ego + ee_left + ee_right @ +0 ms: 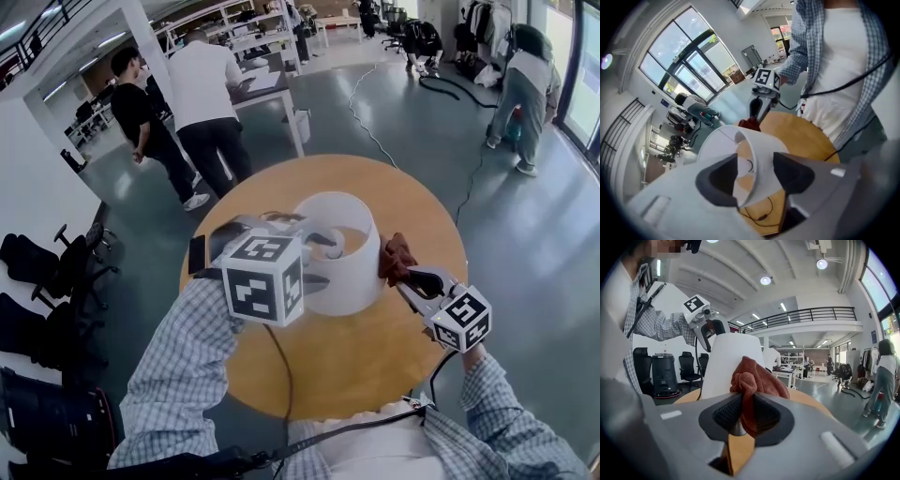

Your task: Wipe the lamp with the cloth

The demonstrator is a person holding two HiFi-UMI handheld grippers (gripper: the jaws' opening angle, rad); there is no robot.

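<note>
Operator kit as I see it: blue-and-white checked shirt, left sleeve (183,366) and right sleeve (511,422), worn open over a white T-shirt (375,457). Thin black cable (279,375) trails down the front. Left gripper (757,173) and right gripper (743,416): pale grey shells, dark ribbed pads, each carrying a white cube (264,278) with black square markers

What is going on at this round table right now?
A person works at a table with two tools. The right hand-held gripper is shut on a reddish cloth, held right beside the white lamp. The left hand-held gripper is open, its jaws astride the lamp's top rim without clamping it. Whether the cloth touches the lamp is unclear.
</note>
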